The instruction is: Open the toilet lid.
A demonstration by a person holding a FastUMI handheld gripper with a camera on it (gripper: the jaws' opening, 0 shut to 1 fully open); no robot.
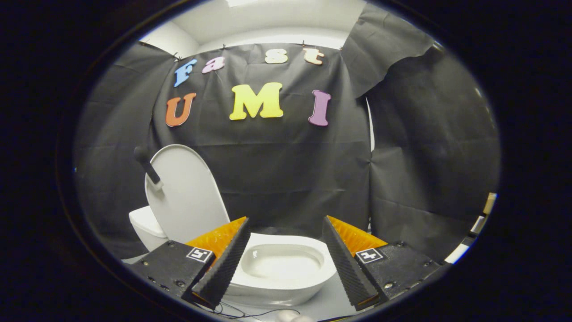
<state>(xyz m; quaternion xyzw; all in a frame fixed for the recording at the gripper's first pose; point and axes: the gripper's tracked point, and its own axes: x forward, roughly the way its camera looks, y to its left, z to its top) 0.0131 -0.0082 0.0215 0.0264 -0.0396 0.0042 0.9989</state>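
A white toilet (286, 281) stands just ahead of my fingers, its bowl (281, 261) showing between them. Its white lid (185, 192) stands raised, tilted upright beyond the left finger and leaning back toward the white tank (143, 223). A dark handle (147, 166) sticks out from the lid's upper left edge. My gripper (286, 264) is open, its fingers spread wide on either side of the bowl and touching nothing.
Black cloth (290, 179) hangs close behind the toilet and wraps around on the right. Thin cables (250, 312) lie on the grey floor in front of the bowl. Some pale objects (480, 223) sit at the far right by the cloth's edge.
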